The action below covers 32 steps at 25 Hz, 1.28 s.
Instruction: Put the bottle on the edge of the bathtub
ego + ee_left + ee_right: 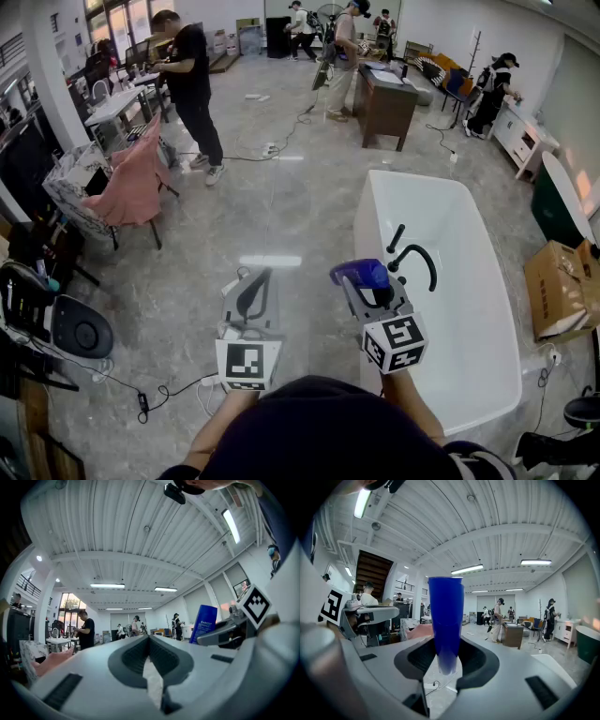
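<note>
A blue bottle (361,273) stands upright between the jaws of my right gripper (372,287), which is shut on its lower part. In the right gripper view the bottle (446,620) rises straight up from the pads of the right gripper (446,656). The white bathtub (469,309) lies just right of that gripper, with a black faucet (414,253) on its near left rim. My left gripper (254,292) hovers over the floor left of the tub, jaws together and empty. From the left gripper (149,640) view the bottle (203,623) shows at the right.
Grey tiled floor lies below both grippers, with cables and a plug strip (169,389) at the lower left. A chair draped in pink cloth (136,183) stands at the left. A wooden desk (386,98) and several people are at the back. A cardboard box (558,286) sits right of the tub.
</note>
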Available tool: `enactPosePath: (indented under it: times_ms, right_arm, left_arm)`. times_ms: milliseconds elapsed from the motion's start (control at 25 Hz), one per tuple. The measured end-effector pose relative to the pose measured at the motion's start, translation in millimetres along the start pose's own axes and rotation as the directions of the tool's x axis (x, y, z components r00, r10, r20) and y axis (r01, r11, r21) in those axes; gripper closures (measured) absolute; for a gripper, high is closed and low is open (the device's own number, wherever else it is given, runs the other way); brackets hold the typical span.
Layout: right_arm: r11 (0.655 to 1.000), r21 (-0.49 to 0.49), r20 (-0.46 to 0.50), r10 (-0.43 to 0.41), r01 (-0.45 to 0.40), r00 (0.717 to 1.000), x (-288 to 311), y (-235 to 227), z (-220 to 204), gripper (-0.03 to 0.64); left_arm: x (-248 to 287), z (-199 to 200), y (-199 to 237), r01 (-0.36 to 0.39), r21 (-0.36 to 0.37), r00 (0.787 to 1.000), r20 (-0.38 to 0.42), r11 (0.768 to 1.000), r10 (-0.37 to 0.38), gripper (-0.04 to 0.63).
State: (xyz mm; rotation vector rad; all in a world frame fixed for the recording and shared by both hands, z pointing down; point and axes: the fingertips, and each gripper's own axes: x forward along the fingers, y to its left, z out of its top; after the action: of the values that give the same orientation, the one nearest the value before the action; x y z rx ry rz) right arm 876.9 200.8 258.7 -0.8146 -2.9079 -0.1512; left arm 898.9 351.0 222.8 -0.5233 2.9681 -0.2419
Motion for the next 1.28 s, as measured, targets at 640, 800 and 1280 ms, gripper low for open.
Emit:
enactPosePath:
  times_ms: [640, 800, 1280]
  right_arm:
    - [1.0, -0.007, 0.024, -0.009, 0.009, 1.0, 6.0, -82.6, -17.1, 0.456]
    - [1.0, -0.014, 0.033, -0.016, 0.016, 0.999, 27.4, -96.4, -18.1, 0.457]
    - [0.994, 0.013, 0.021, -0.108, 0.107, 0.994, 135.8, -176.2, -13.8, 0.457]
  left_arm:
    - [72.1, -21.7, -59.9, 0.02, -0.009, 0.999, -0.036, 1.0, -0.02, 0.594]
    - [96.3, -30.5, -55.2, 0.021, -0.04, 0.998, -0.056, 0.999, -0.023, 0.594]
    - [234.2, -60.3, -12.1, 0.104, -0.033, 0.994, -0.042, 0.994, -0.105, 0.594]
